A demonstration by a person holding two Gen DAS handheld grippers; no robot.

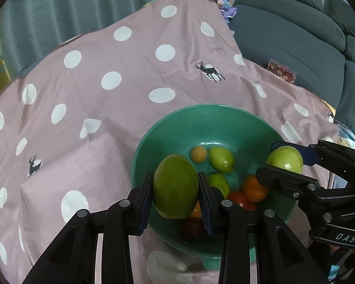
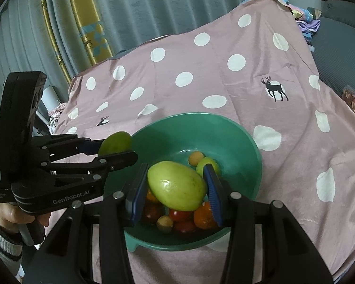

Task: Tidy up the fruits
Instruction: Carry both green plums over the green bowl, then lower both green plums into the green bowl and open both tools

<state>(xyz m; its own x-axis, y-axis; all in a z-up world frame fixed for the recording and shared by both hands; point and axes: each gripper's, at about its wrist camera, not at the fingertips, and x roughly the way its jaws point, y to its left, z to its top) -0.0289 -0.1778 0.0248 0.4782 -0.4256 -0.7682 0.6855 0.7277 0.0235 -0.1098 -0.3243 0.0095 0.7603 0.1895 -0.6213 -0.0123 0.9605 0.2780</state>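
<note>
While both grippers hang over the green bowl [image 1: 177, 127], each has its jaws closed on a fruit. From the left wrist view, the left gripper [image 1: 175, 188] clamps a dark green mango [image 1: 175, 187] between its blue pads, the fruit standing upright above the bowl's rim at about 7 o'clock. At 3 o'clock in that view, the right gripper [image 1: 284, 163] pinches a paler green mango [image 1: 285, 159] above the bowl's right edge. From the right wrist view, that pale fruit lies tilted between the pads over the middle of the bowl, and the left gripper reaches in from 9 o'clock. Inside the bowl lie a small orange-yellow round fruit [image 1: 198, 154] near 12 o'clock, two green fruits [image 1: 221, 159] beside and below it, an orange [image 1: 254, 189] toward 4 o'clock, and red tomato-like fruits [image 2: 181, 214] toward 6 o'clock. All of it rests on a pink cloth with white dots and deer prints [image 1: 106, 66]. A grey sofa [image 1: 295, 37] sits at 2 o'clock, and grey curtains [image 2: 142, 4] hang at 12 o'clock.
</note>
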